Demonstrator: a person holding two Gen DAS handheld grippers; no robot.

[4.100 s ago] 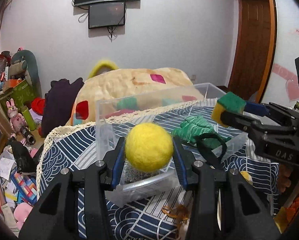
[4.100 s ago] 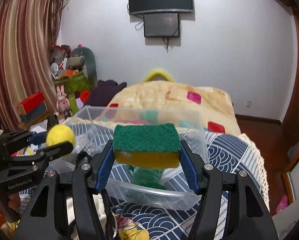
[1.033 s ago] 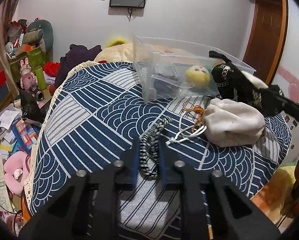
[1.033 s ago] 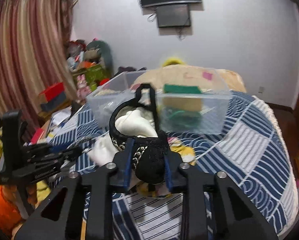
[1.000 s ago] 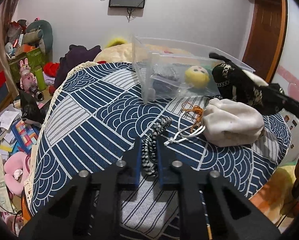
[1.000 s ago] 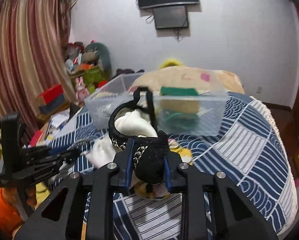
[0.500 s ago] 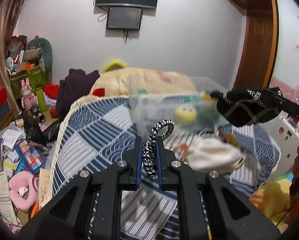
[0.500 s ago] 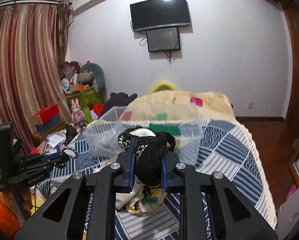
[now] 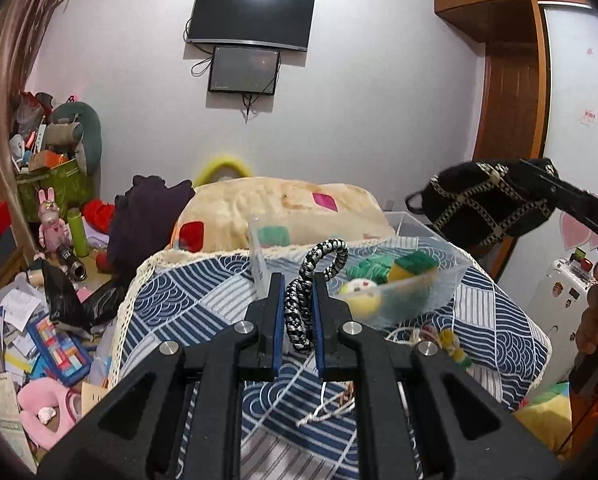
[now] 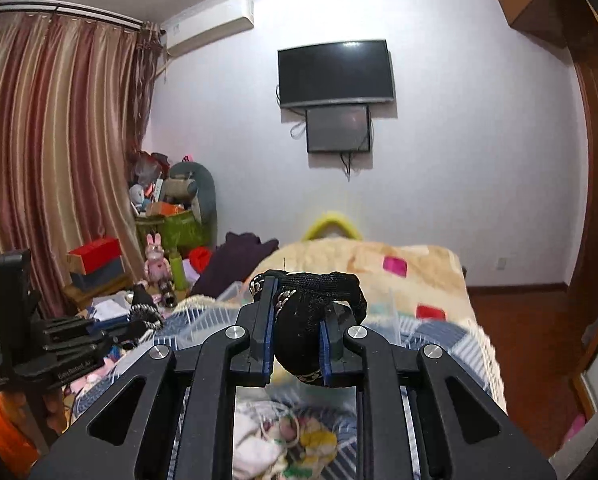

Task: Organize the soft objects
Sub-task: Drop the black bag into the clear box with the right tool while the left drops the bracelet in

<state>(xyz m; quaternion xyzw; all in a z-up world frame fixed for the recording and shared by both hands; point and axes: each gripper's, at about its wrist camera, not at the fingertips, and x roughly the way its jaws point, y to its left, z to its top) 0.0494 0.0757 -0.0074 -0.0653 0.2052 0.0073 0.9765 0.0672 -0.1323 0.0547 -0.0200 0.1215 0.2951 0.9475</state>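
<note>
My left gripper (image 9: pixel 298 280) is shut on a black-and-white braided cord (image 9: pixel 313 276), held in the air in front of the clear plastic bin (image 9: pixel 439 280). The bin holds a yellow ball (image 9: pixel 359 296), a green-and-yellow sponge (image 9: pixel 413 268) and a green cloth (image 9: pixel 367 270). My right gripper (image 10: pixel 297 312) is shut on a black pouch with chain trim (image 10: pixel 311 320), raised above the bin (image 10: pixel 227 296); the pouch also shows in the left wrist view (image 9: pixel 487 208). The left gripper shows at the left of the right wrist view (image 10: pixel 147 320).
The bin stands on a table with a blue patterned cloth (image 9: pixel 203 304). A white drawstring bag and small items (image 10: pixel 275 440) lie below my right gripper. A bed with a beige blanket (image 9: pixel 283 208) is behind. Clutter covers the floor (image 9: pixel 31 340) to the left.
Both grippers have risen from the table with their loads. The left lifted the braided cord off the cloth; the right carried the black pouch higher, above the bin.
</note>
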